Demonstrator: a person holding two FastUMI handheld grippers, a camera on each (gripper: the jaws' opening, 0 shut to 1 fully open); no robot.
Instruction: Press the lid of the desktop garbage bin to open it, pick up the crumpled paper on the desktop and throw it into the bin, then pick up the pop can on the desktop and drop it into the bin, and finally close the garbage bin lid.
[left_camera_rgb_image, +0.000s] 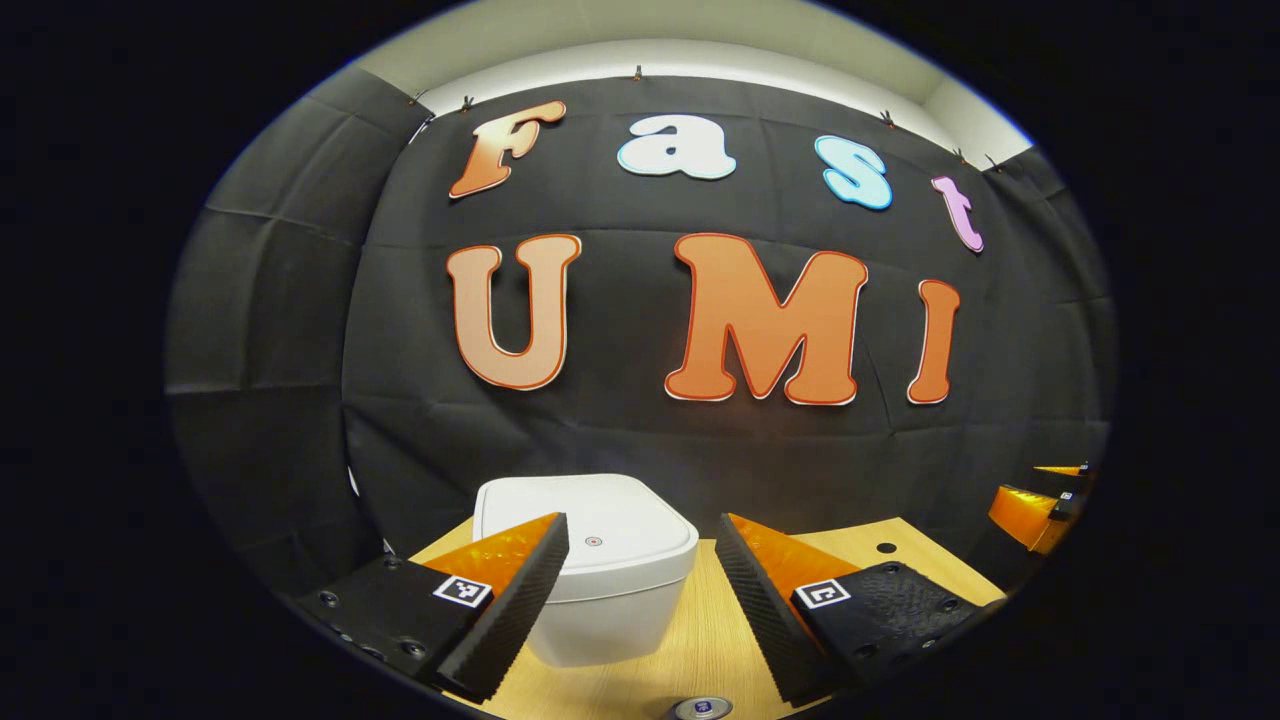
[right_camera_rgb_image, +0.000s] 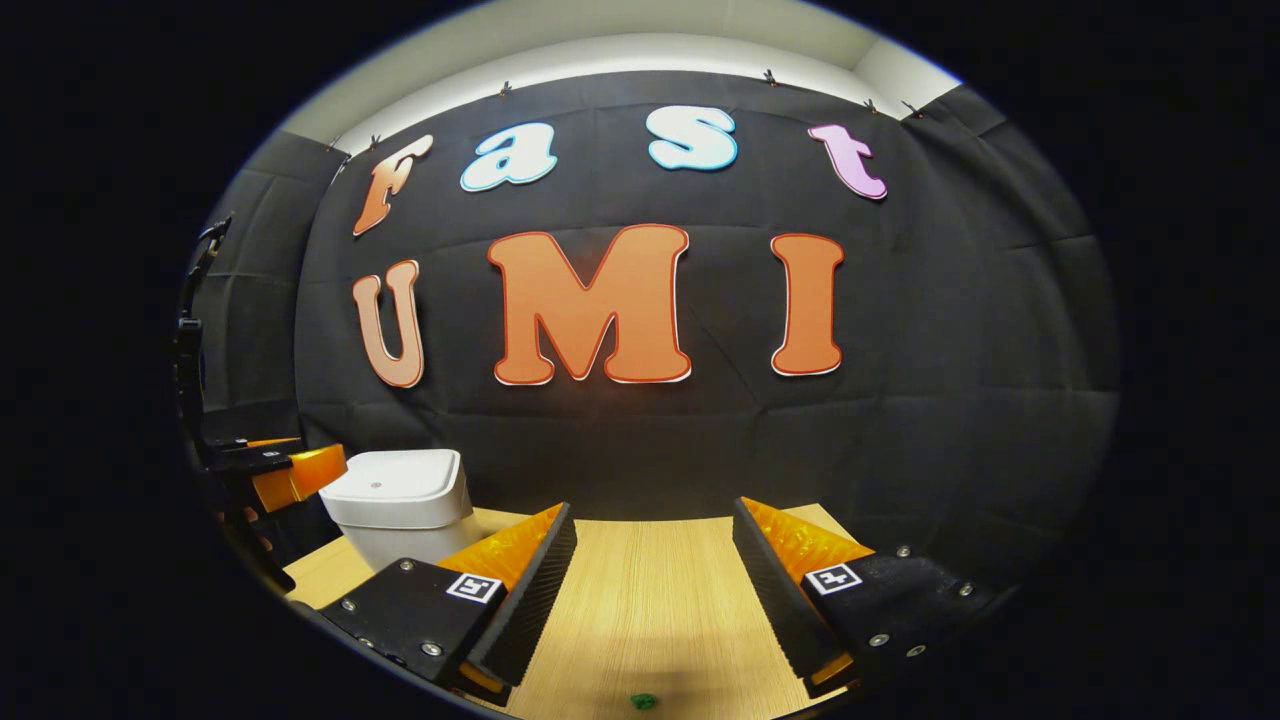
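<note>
On the wooden desktop (left_camera_rgb_image: 700, 640), toward its back edge near the black cloth wall, the white garbage bin (left_camera_rgb_image: 600, 590) stands upright with its lid (left_camera_rgb_image: 585, 525) down and flat; contents not visible. Small round mark sits near the lid's middle. Left gripper view: left gripper (left_camera_rgb_image: 640, 590) is raised above the desk, fingers spread wide with nothing between them, the bin just ahead, partly behind its left-hand finger. At the bottom rim a round metallic top shows, probably the pop can (left_camera_rgb_image: 700, 708); too cropped to be sure. Right gripper view: right gripper (right_camera_rgb_image: 650, 590) also gapes wide, empty, over bare wood, the bin off to its left. A small green bit (right_camera_rgb_image: 643, 702) lies at the bottom rim; I cannot identify it.
</note>
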